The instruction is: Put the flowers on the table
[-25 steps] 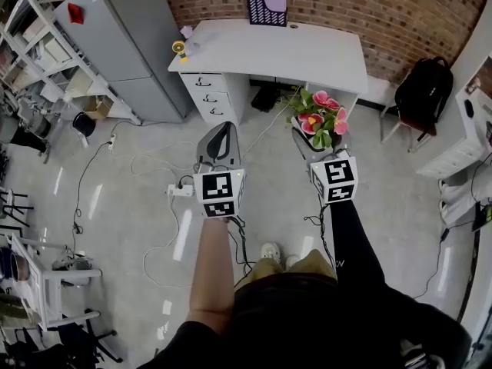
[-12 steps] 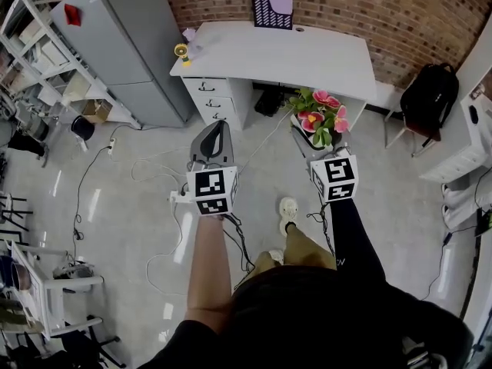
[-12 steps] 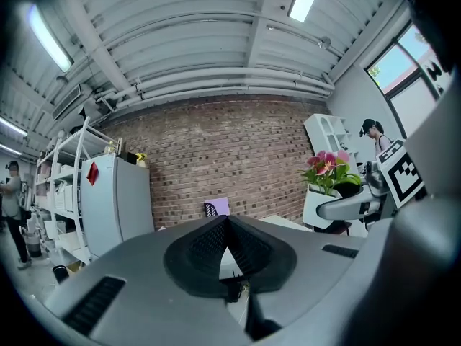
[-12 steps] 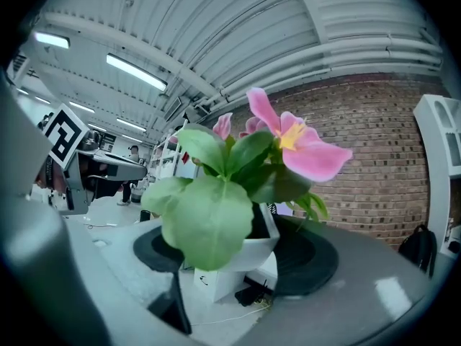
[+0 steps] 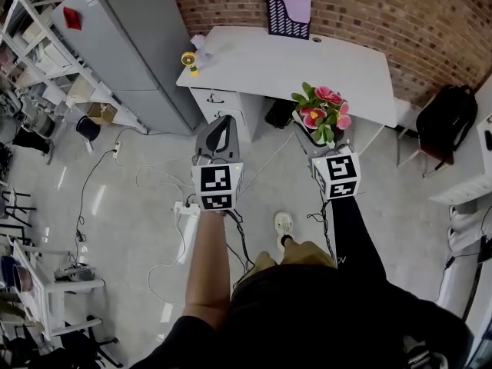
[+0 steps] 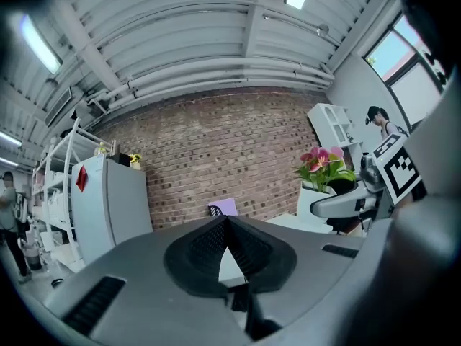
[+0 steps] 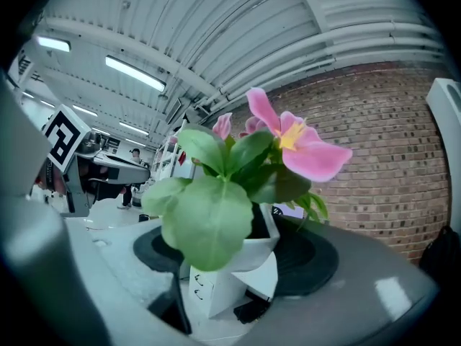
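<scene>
A white square pot (image 7: 229, 274) of pink flowers (image 5: 323, 115) with green leaves is held up in the air in my right gripper (image 5: 321, 143), whose jaws are shut on the pot's two sides. In the right gripper view the pink flowers (image 7: 300, 144) fill the middle. The pot hangs just in front of the white table (image 5: 254, 56) by the brick wall, near its front right edge. My left gripper (image 5: 218, 140) is shut and holds nothing, level with the right one. In the left gripper view the shut left gripper (image 6: 226, 223) points at the wall, with the flowers (image 6: 324, 162) to its right.
On the table stand a black file holder (image 5: 288, 14) at the back and a small yellow thing (image 5: 188, 59) at the left corner. A grey cabinet (image 5: 127, 44) stands left of the table, drawers (image 5: 223, 108) under it, a black backpack (image 5: 448, 118) to the right. Cables and a power strip (image 5: 185, 206) lie on the floor.
The table has come closer in the head view as the person stepped forward. Both grippers keep their pose, with the flower pot still held in the right one.
</scene>
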